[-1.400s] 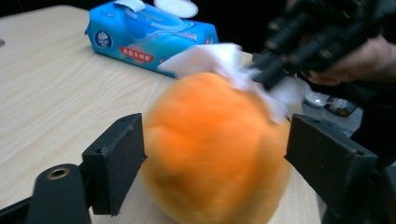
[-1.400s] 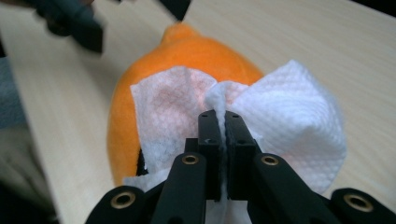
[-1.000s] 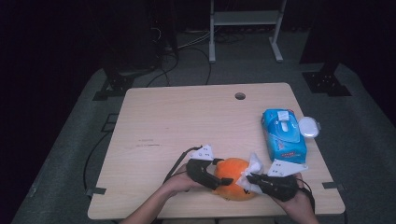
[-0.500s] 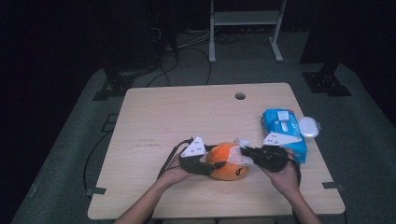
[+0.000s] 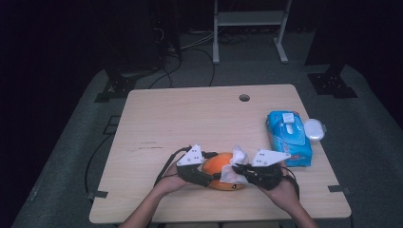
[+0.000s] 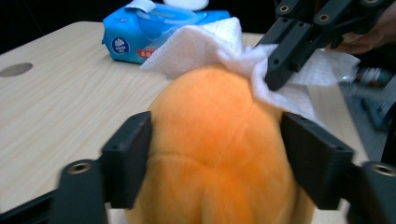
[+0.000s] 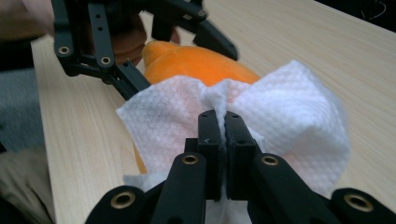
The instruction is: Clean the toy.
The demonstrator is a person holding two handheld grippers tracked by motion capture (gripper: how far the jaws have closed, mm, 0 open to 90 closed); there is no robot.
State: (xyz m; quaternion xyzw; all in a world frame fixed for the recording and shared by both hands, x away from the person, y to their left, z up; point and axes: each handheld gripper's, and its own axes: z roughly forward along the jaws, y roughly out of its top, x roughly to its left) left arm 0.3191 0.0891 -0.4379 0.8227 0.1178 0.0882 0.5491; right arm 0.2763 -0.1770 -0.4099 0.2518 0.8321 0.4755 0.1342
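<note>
Both hands have carried the orange plush toy (image 5: 222,167) away from the near edge of the tabletop, toward its middle and slightly left, and the white wipe (image 5: 236,164) now lies higher across it. We see the toy near the front edge, right of centre, its long axis running left to right between our two grippers. Our left gripper (image 5: 205,175) clamps the toy's left end, jaws partly spread with pads pressed into the plush on both sides; they have just been opening a little, with the toy between them. Our right gripper (image 5: 241,168) comes in from the opposite end, jaws pressed together on a bunched fold of the wipe, which drapes over the toy's top and right end. So the toy lies straight ahead of the right fingers, and a wiping stroke would likely run along its length toward the left gripper. Farther right, near the right edge, sits the blue wet-wipe pack (image 5: 288,137) with a white lid (image 5: 314,128) just beside it.
</note>
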